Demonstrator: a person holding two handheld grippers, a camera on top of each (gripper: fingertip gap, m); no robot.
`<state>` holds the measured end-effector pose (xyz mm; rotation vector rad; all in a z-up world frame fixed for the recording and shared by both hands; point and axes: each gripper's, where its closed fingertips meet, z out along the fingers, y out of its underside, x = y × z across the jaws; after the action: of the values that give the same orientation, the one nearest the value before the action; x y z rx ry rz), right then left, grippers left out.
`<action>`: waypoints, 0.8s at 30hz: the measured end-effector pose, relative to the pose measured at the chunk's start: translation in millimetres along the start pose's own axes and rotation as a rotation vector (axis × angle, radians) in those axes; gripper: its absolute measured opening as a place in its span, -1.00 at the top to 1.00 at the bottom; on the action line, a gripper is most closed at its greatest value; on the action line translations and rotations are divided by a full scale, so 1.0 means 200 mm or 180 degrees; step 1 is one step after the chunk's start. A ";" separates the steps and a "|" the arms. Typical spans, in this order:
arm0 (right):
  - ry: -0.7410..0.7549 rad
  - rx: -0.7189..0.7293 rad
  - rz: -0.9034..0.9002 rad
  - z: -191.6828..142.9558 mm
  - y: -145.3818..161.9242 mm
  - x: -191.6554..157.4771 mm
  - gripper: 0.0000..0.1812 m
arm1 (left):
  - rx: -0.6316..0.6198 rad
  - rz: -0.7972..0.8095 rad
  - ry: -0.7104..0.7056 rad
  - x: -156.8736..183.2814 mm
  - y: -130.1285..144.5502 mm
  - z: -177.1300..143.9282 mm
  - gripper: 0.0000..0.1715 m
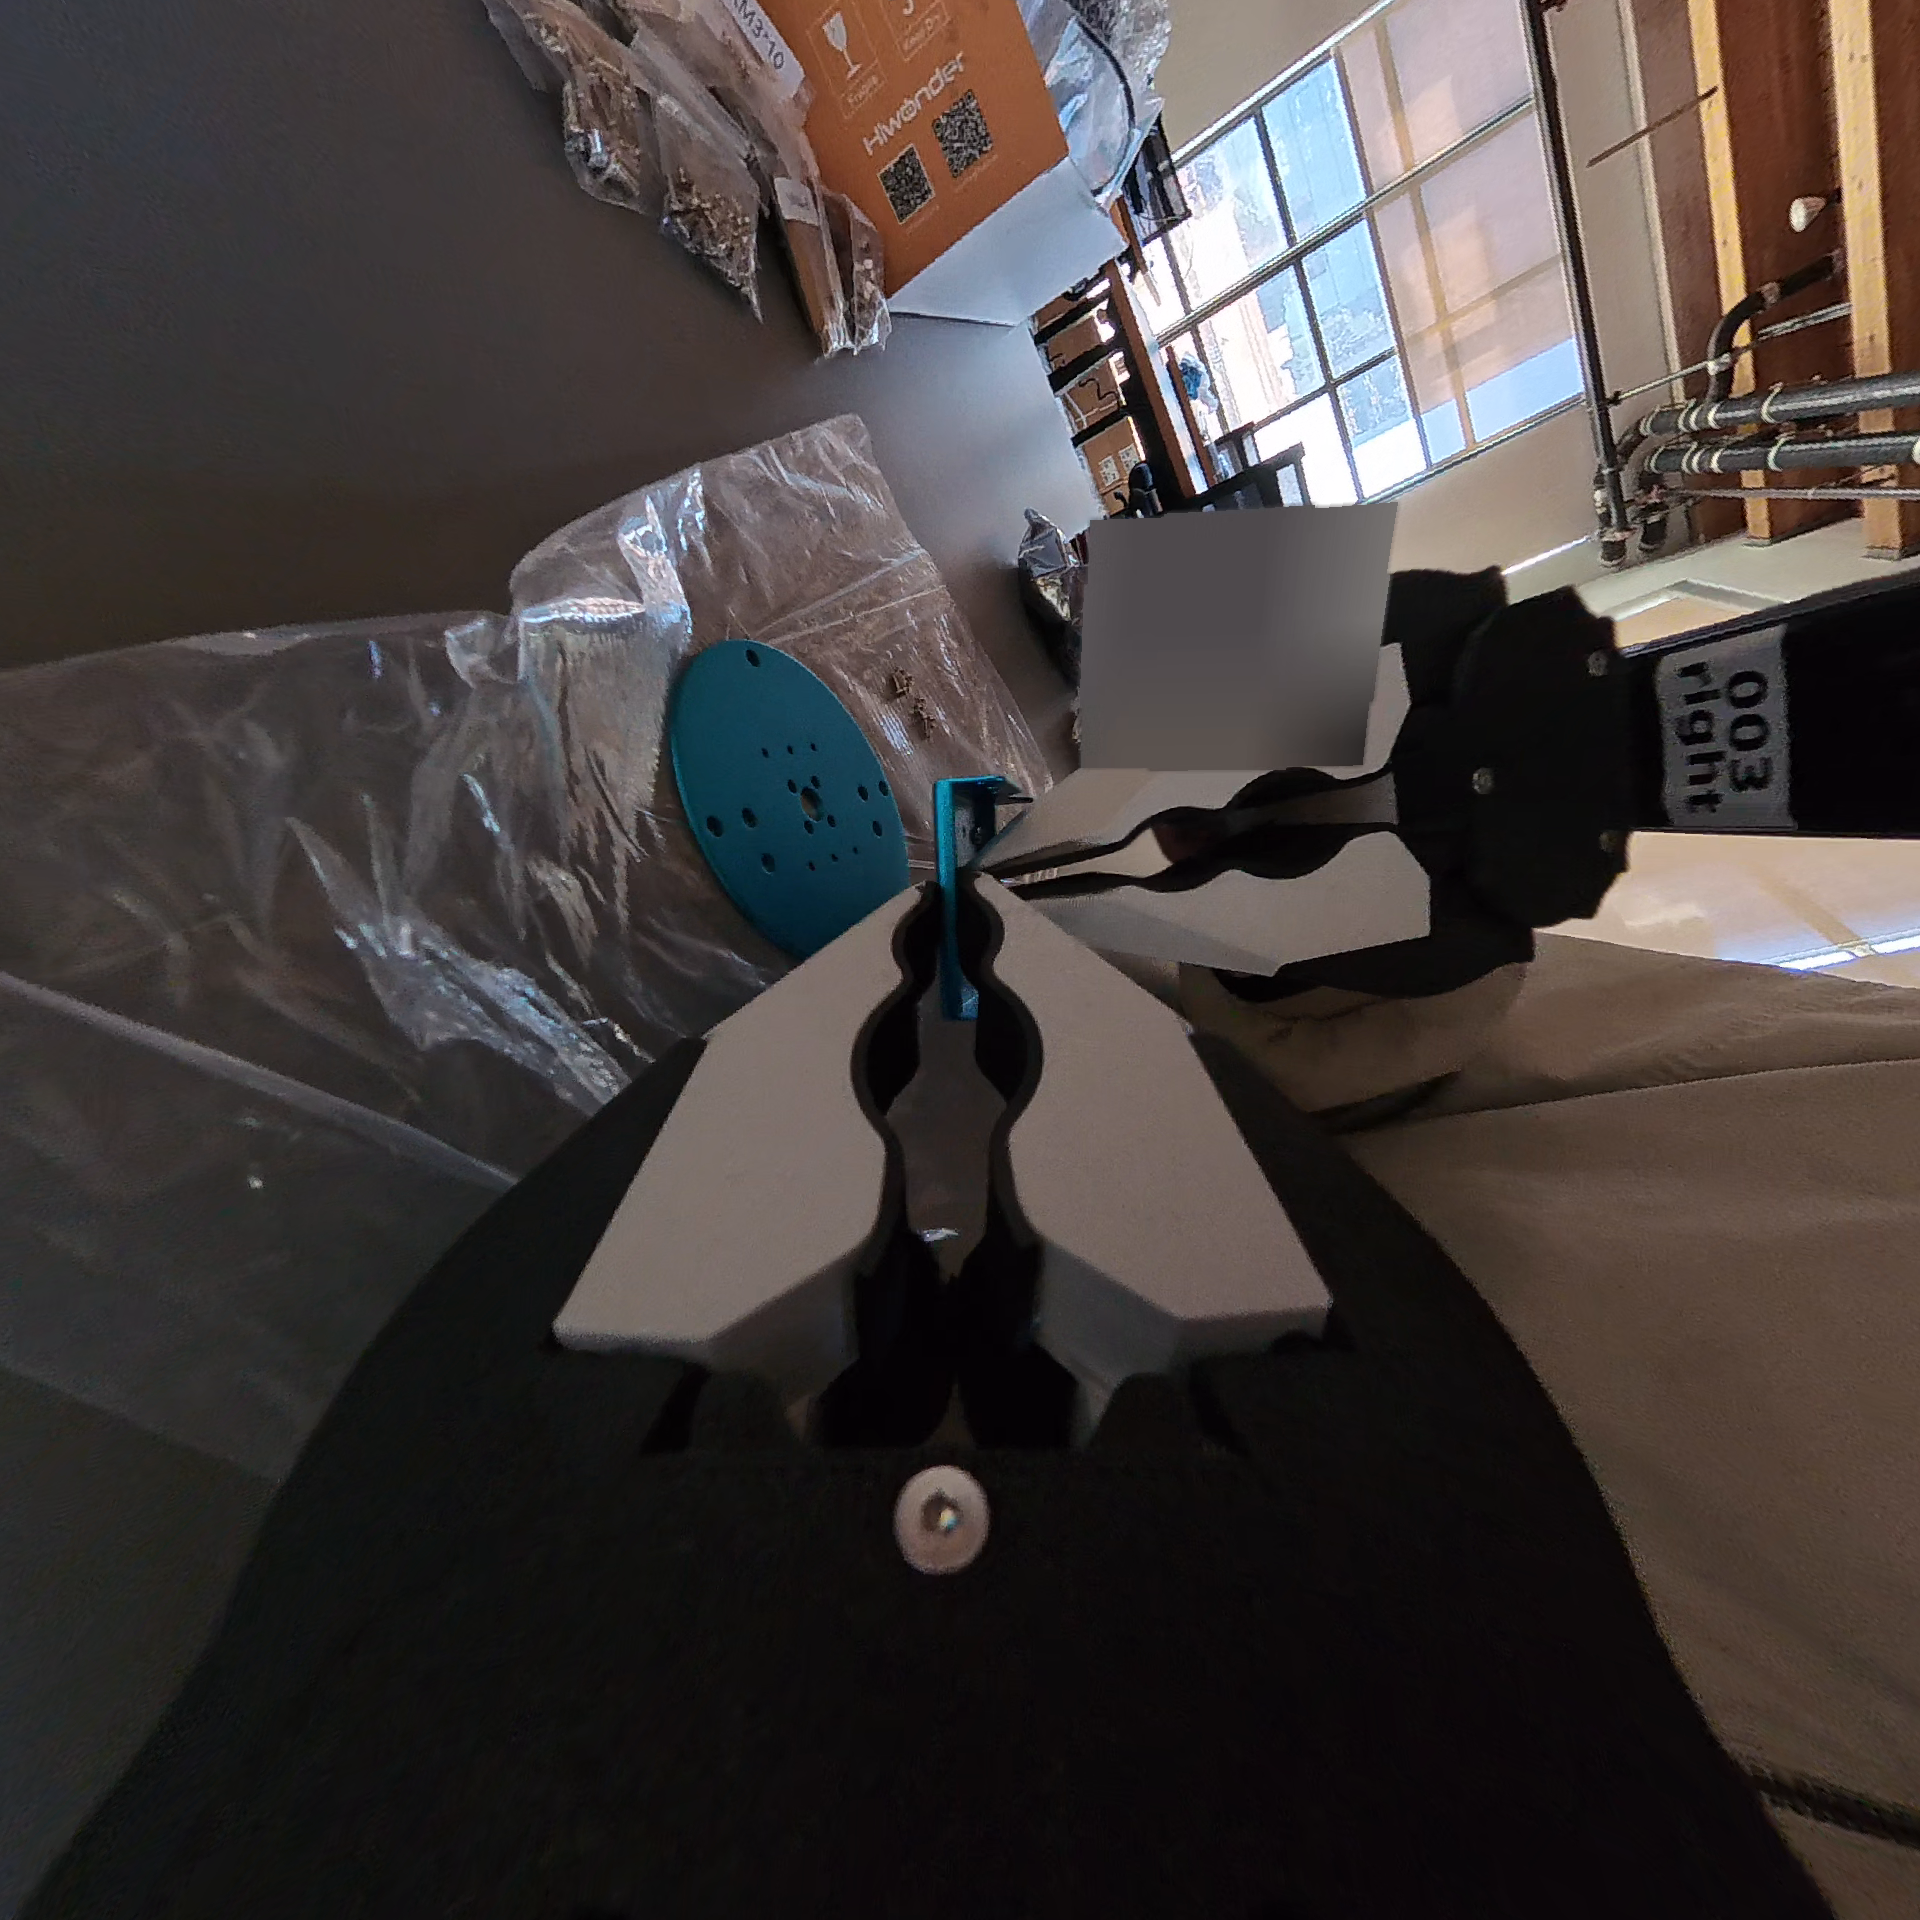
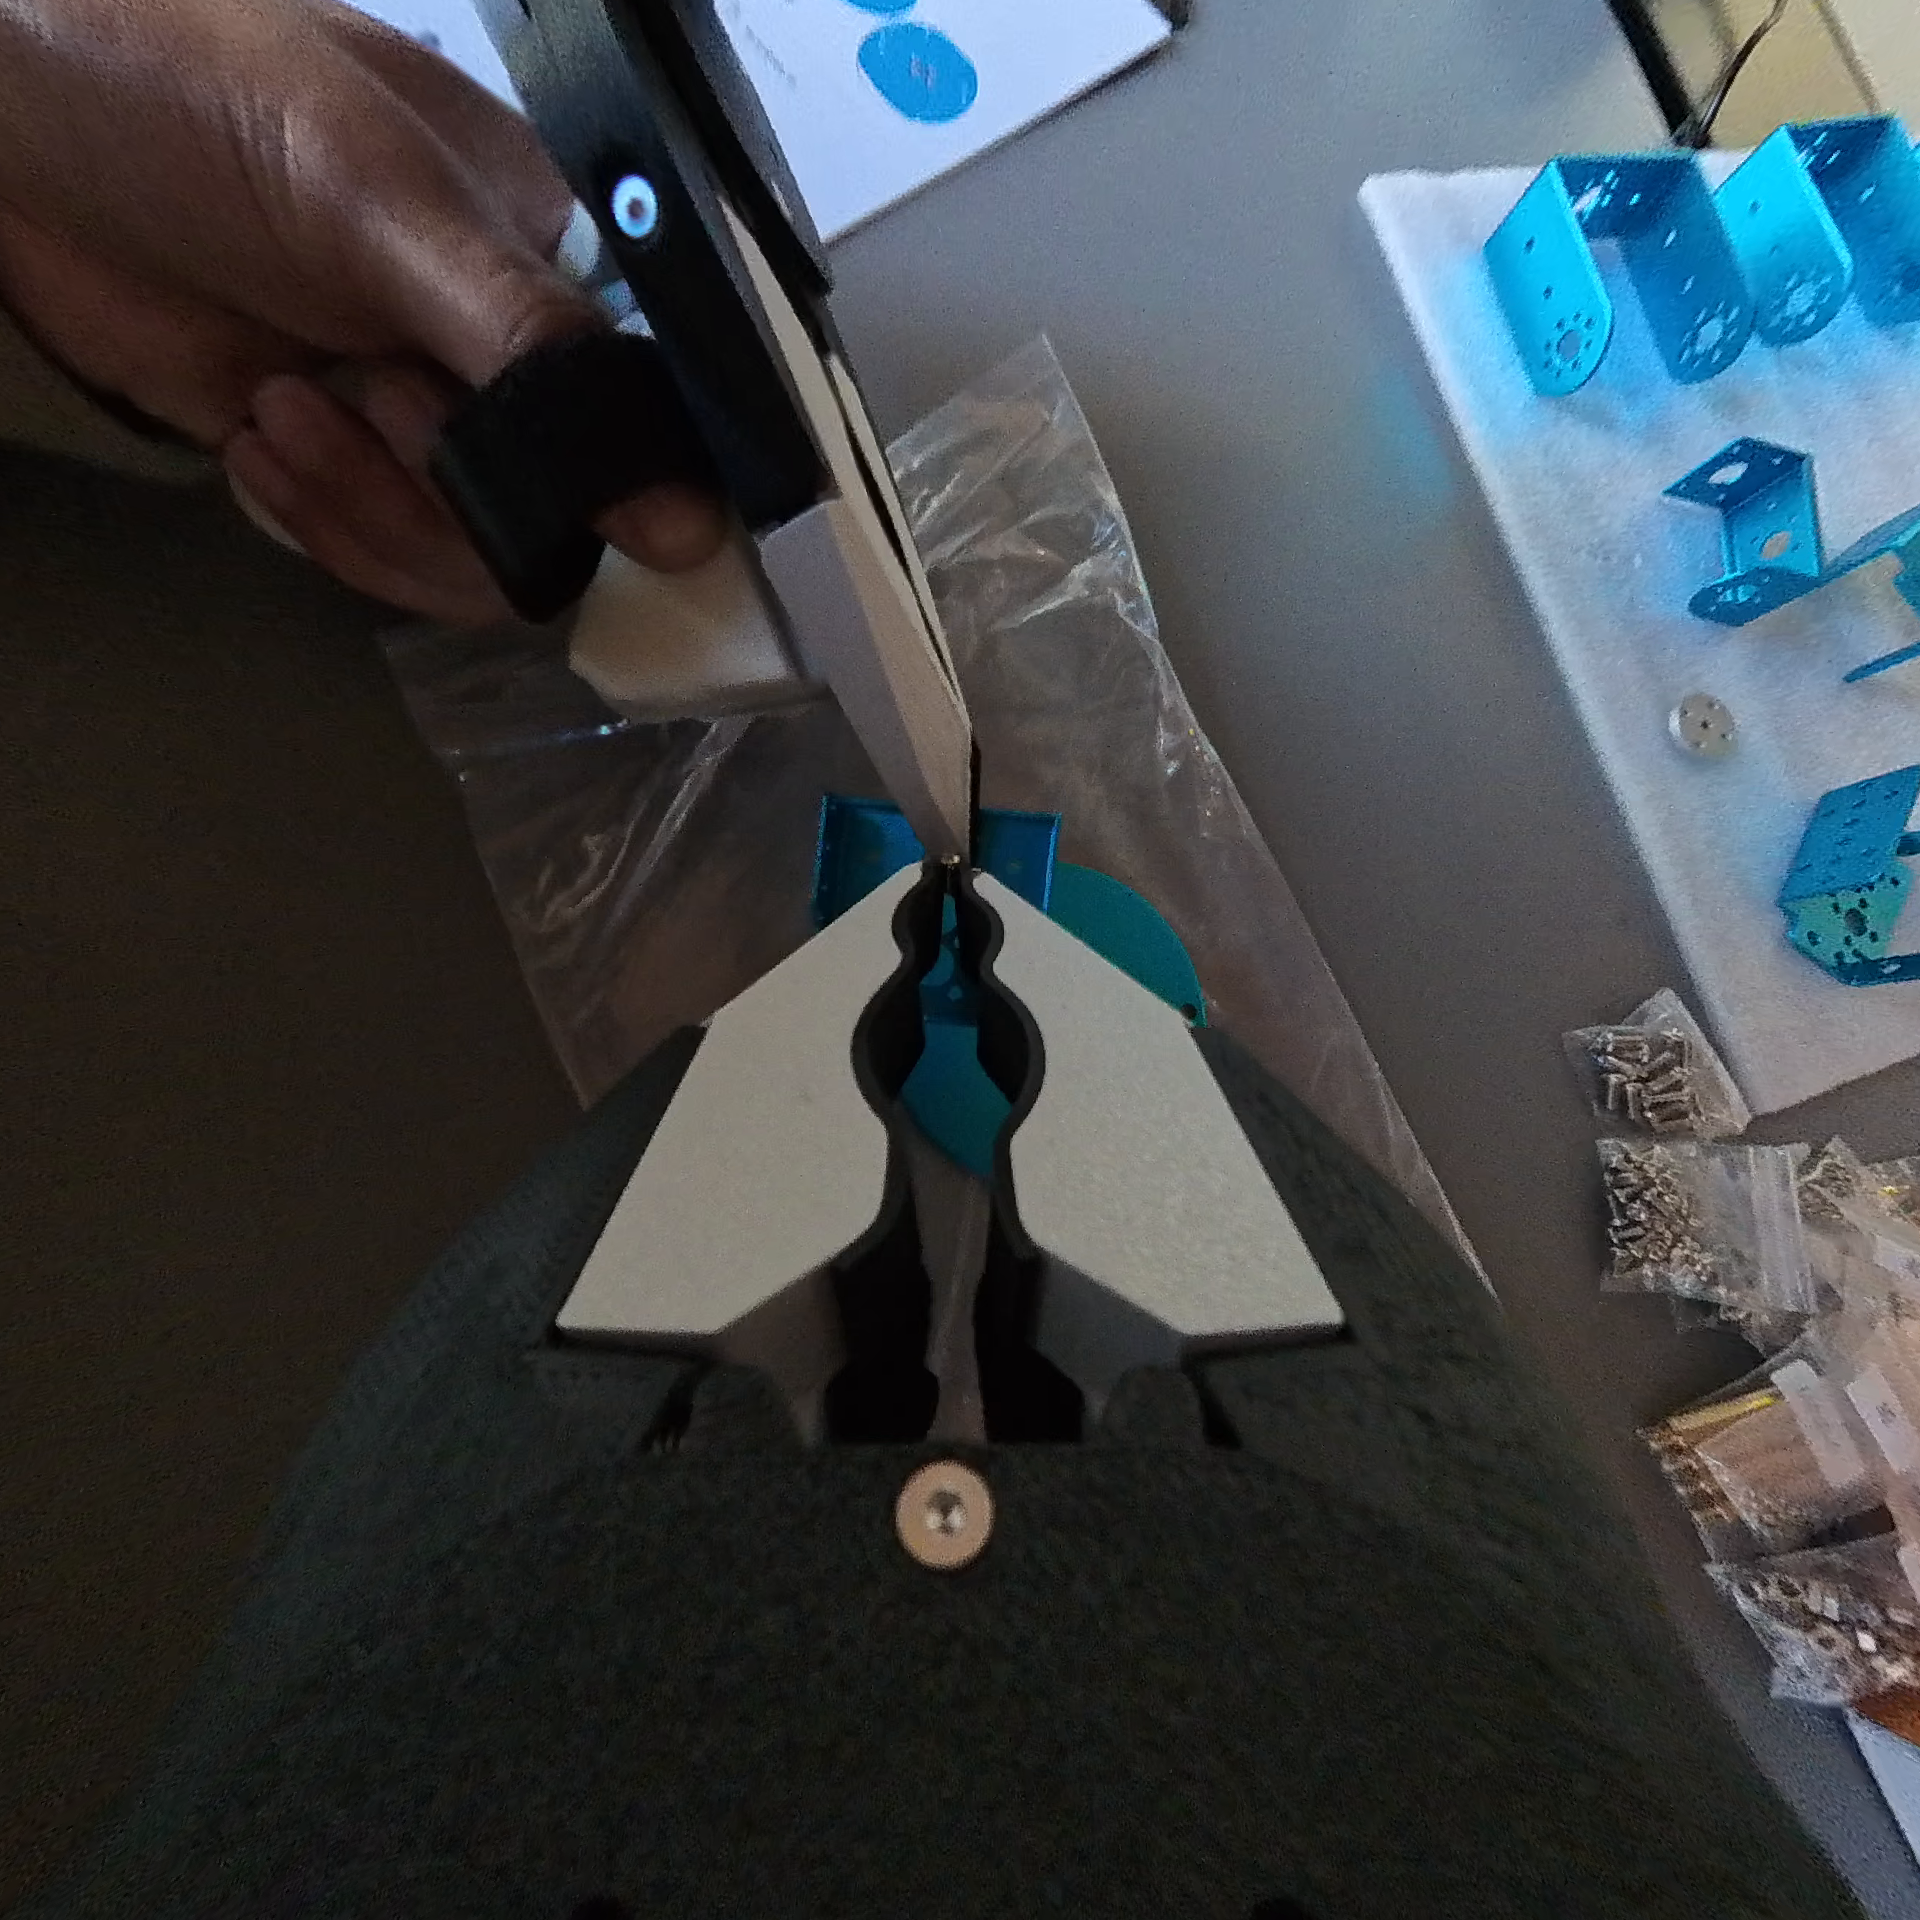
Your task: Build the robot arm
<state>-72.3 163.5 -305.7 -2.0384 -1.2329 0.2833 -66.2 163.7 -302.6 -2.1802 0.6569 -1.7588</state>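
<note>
My left gripper (image 1: 956, 883) is shut on a thin blue metal bracket (image 1: 954, 935) and holds it on edge above a clear plastic bag (image 1: 416, 831). My right gripper (image 1: 1013, 842) comes in from the right, its tips against the bracket's upper end. In the right wrist view the right gripper (image 2: 948, 883) is shut on a small silver screw (image 2: 948, 860) at its tips, touching the bracket (image 2: 1023, 862). The left gripper (image 2: 961, 810) comes down from above, held by a hand (image 2: 260, 312). A teal round disc with holes (image 1: 779, 800) lies on the bag just behind the bracket.
A white foam sheet (image 2: 1507, 468) at the right carries several blue brackets (image 2: 1590, 281) and a small silver hub (image 2: 1702, 724). Small bags of screws (image 2: 1704, 1226) lie beside it. An orange cardboard box (image 1: 935, 135) and more hardware bags (image 1: 675, 156) stand farther back on the grey table. Left and right tips are no more than a few centimetres apart.
</note>
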 end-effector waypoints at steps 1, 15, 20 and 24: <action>-0.0009 -0.0075 -0.0004 0.00 0.00 0.00 0.99 | -0.0002 0.0001 -0.0018 0.00 0.00 0.00 0.99; -0.0154 -0.0714 -0.0056 0.04 0.03 0.00 0.91 | -0.0034 -0.0087 -0.0128 -0.03 0.02 0.00 0.99; -0.0021 -0.0418 0.0021 -0.02 -0.01 0.06 1.00 | 0.0129 -0.0313 0.0055 -0.03 -0.03 -0.03 0.99; 0.0017 -0.0032 0.0316 -0.14 -0.02 0.12 1.00 | 0.0200 -0.0408 0.0129 -0.03 -0.05 -0.05 0.99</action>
<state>-47.6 171.5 -279.1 -2.1112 -1.1337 0.3188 -74.4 176.4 -300.0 -2.1937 0.4733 -1.8647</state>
